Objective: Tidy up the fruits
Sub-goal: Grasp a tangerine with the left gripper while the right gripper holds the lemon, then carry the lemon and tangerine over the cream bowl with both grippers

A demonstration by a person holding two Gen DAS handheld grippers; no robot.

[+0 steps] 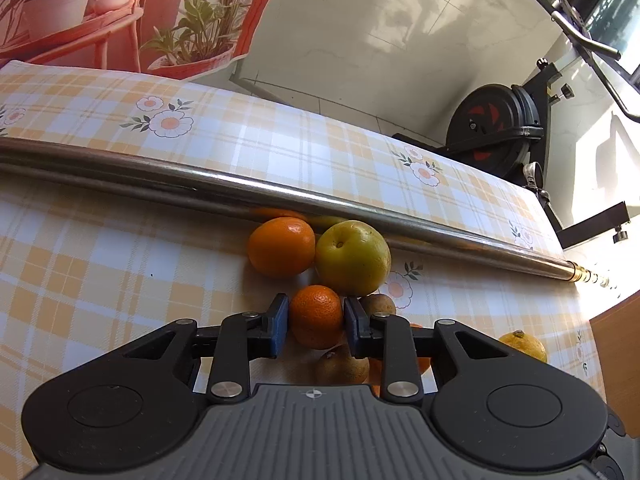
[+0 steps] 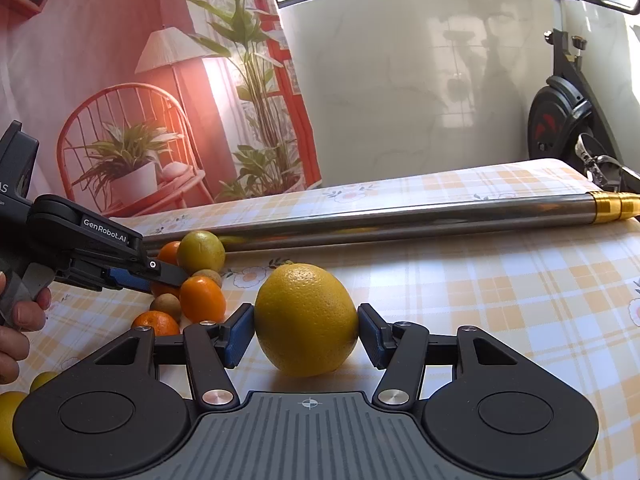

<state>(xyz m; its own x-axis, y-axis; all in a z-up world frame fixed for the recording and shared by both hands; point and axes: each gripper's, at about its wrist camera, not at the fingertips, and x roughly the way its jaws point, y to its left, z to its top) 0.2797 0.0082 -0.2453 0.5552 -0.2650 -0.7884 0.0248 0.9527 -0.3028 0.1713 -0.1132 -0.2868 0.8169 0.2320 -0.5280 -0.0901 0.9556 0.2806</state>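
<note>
In the left wrist view my left gripper (image 1: pixel 316 314) is shut on a small orange tangerine (image 1: pixel 316 324), its blue pads (image 1: pixel 279 320) pressed to both sides. Just beyond lie a bigger orange (image 1: pixel 281 246) and a yellow-green round fruit (image 1: pixel 352 258). Brown kiwi-like fruits (image 1: pixel 342 366) sit under the fingers. In the right wrist view my right gripper (image 2: pixel 306 328) is shut on a large yellow citrus (image 2: pixel 306 312), low over the checked tablecloth (image 2: pixel 500 300). The left gripper (image 2: pixel 160 276) reaches into the fruit cluster (image 2: pixel 202 298) at the left, held by a person's hand (image 2: pixel 24 316).
A long steel pole (image 1: pixel 280 196) with a brass end (image 2: pixel 612 204) lies across the table behind the fruit. Yellow lemons (image 2: pixel 10 420) sit at the near left, and one lemon (image 1: pixel 524 344) lies right of the left gripper. An exercise bike (image 2: pixel 560 116) stands past the table's far edge.
</note>
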